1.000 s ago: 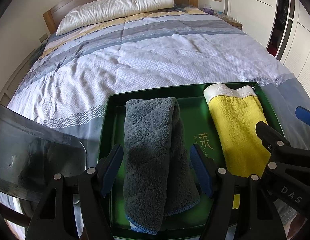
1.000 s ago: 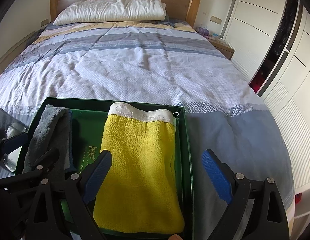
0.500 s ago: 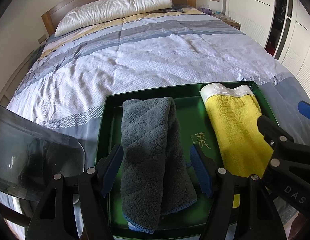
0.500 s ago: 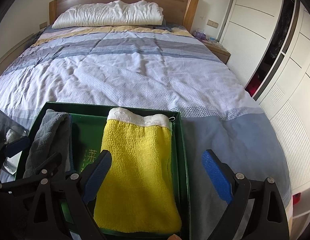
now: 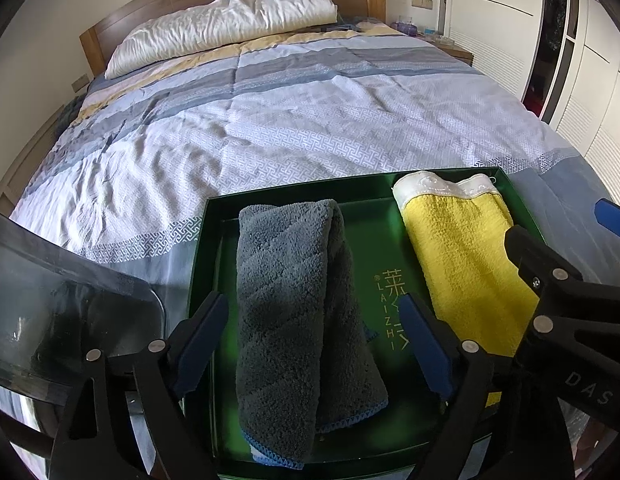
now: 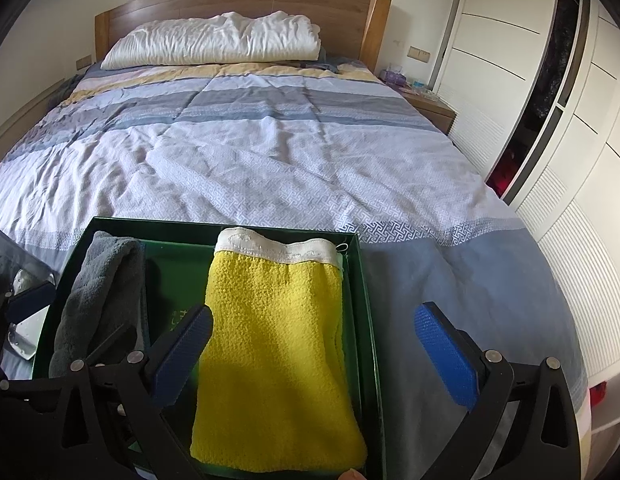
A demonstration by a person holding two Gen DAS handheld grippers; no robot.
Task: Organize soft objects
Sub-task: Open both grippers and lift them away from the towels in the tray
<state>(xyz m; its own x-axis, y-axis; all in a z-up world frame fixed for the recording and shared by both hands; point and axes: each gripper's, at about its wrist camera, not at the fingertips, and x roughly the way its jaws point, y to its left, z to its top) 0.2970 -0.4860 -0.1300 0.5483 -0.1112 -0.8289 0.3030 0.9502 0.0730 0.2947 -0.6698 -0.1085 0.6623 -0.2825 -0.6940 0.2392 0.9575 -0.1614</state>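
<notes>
A: Grey microfibre towel (image 5: 293, 312), left wrist view first. It lies folded lengthwise in the left half of the green tray (image 5: 213, 216), blue-stitched hem toward the camera. The left gripper (image 5: 314, 332) straddles it; its fingers (image 5: 201, 336) are spreading and stand clear of the cloth on both sides, wider than a second ago. No pad presses the pile.

B: So a release, not a pick?

A: My reading, yes. The towel sits as it did in the earlier frames, so it looks delivered and let go. The yellow wash mitt (image 5: 466, 268) lies in the right half, white cuff toward the far wall, with bare tray floor and gold lettering between the two cloths.

B: Right wrist view?

A: Same tray (image 6: 366, 320), seen from its right side, resting on the striped duvet (image 6: 269, 160) at the foot of the bed. The mitt (image 6: 277, 344) lies flat against the right wall; the grey towel (image 6: 97, 300) is at the far left. The right gripper (image 6: 314, 356) hangs over the mitt's near end, jaws opening, a touch wider than a second ago. One finger (image 6: 185, 344) sits by the mitt's left edge, the other well out beyond the tray's right wall. Nothing is pinched.

B: Contents tally?

A: Two soft items in the tray, side by side, not overlapping. No loose cloth shows on the duvet; only the pillow (image 6: 213, 40) at the headboard. Judging by that, the sorting looks close to done.
</notes>
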